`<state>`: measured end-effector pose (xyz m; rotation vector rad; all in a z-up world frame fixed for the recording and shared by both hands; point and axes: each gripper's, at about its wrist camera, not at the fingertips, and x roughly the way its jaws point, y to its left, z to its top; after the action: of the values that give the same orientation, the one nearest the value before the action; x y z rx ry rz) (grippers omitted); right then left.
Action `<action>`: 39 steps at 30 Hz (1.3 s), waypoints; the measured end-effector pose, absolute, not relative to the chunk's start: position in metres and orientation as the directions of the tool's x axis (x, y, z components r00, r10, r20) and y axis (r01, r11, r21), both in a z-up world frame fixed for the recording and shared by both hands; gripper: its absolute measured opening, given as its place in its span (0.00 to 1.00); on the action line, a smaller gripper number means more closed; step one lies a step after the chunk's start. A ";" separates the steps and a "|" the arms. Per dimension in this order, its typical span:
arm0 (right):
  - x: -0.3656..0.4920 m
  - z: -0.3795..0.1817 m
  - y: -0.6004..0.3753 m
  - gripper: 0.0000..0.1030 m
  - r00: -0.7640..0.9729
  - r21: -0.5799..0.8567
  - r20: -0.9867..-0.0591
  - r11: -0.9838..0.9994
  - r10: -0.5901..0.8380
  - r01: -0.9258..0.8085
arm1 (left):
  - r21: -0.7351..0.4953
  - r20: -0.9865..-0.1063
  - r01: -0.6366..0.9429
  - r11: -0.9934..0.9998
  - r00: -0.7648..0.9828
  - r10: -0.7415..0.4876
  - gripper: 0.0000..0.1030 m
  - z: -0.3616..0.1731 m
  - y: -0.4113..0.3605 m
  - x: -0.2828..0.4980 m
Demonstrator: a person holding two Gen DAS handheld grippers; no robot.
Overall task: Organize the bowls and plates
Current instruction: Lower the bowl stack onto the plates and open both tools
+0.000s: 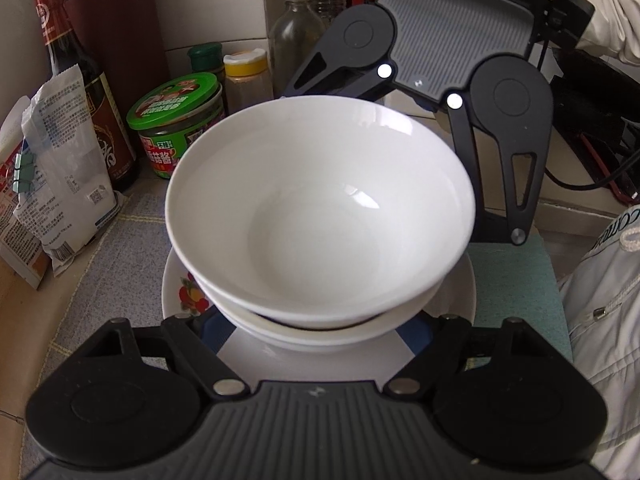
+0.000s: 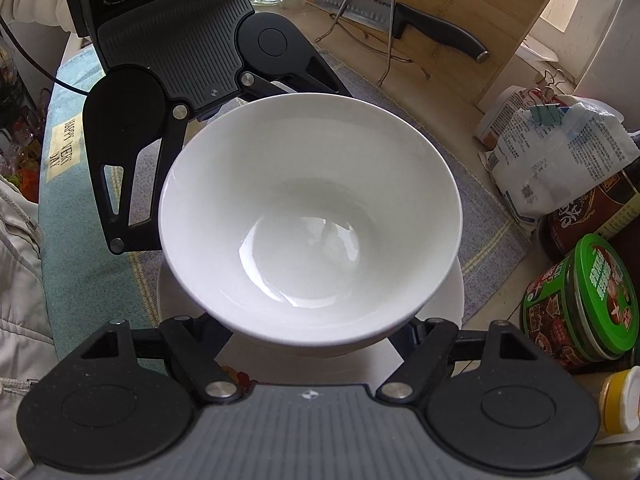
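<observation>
The white bowl [image 1: 320, 208] sat nested in a second bowl [image 1: 320, 330], and both stood on a plate [image 1: 180, 292] with a fruit print at its rim, on the grey woven mat [image 1: 120, 248] near the middle of the tabletop. The stack lay directly between the two grippers, which faced each other across it: the left gripper [image 1: 320, 344] low on one side of the plate, the right gripper [image 2: 316, 344] on the opposite side, neither clearly nearer. Each pair of fingers stood well apart and reached down beside the plate's rim under the bowls; whether the pads pressed on the plate could not be told, since the bowls hid them. The stack was round, with no long axis, so a lift would probably depend on both sides rising evenly. The bowls were smooth glazed ceramic with bright glare, likely slippery; the mat looked coarse. Jars and bottles crowded the tabletop's back edge.
</observation>
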<state>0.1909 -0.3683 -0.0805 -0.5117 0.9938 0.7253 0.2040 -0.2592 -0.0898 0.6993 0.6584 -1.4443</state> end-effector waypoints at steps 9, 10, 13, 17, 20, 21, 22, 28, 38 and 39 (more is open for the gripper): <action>0.190 -0.083 -0.368 0.81 0.346 -0.062 -0.886 0.661 0.307 -0.747 | 0.034 -0.768 0.999 0.005 0.029 -0.640 0.82 -0.093 -0.261 0.204; 0.190 -0.083 -0.368 0.81 0.347 -0.063 -0.886 0.663 0.307 -0.746 | 0.034 -0.768 0.999 0.006 0.030 -0.640 0.82 -0.093 -0.261 0.204; 0.190 -0.083 -0.368 0.81 0.350 -0.067 -0.886 0.663 0.304 -0.746 | 0.034 -0.767 0.999 0.007 0.030 -0.641 0.82 -0.093 -0.261 0.204; 0.189 -0.083 -0.368 0.81 0.353 -0.069 -0.885 0.663 0.304 -0.745 | 0.036 -0.766 0.999 0.008 0.033 -0.642 0.82 -0.093 -0.260 0.204; 0.188 -0.082 -0.368 0.81 0.352 -0.068 -0.885 0.664 0.304 -0.744 | 0.036 -0.765 0.999 0.010 0.034 -0.643 0.82 -0.093 -0.260 0.204; 0.188 -0.082 -0.368 0.81 0.352 -0.067 -0.885 0.664 0.305 -0.744 | 0.039 -0.764 0.999 0.009 0.036 -0.644 0.82 -0.093 -0.259 0.204; 0.188 -0.083 -0.368 0.81 0.354 -0.068 -0.884 0.665 0.304 -0.743 | 0.042 -0.763 0.999 0.009 0.038 -0.646 0.82 -0.093 -0.259 0.204; 0.189 -0.079 -0.374 0.93 0.340 -0.005 -0.870 0.683 0.358 -0.731 | 0.063 -0.753 0.998 0.019 0.060 -0.655 0.86 -0.091 -0.254 0.201; 0.178 -0.075 -0.379 1.00 0.384 -0.064 -0.864 0.686 0.325 -0.725 | 0.110 -0.726 0.981 0.160 0.189 -0.662 0.94 -0.079 -0.228 0.186; 0.177 -0.074 -0.379 1.00 0.386 -0.069 -0.865 0.685 0.322 -0.725 | 0.111 -0.712 0.977 0.181 0.206 -0.672 0.94 -0.075 -0.223 0.182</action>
<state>0.1766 -0.3792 -0.0743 -0.4832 0.9599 0.7000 0.1818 -0.2234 -0.0753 0.6353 0.5869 -1.2627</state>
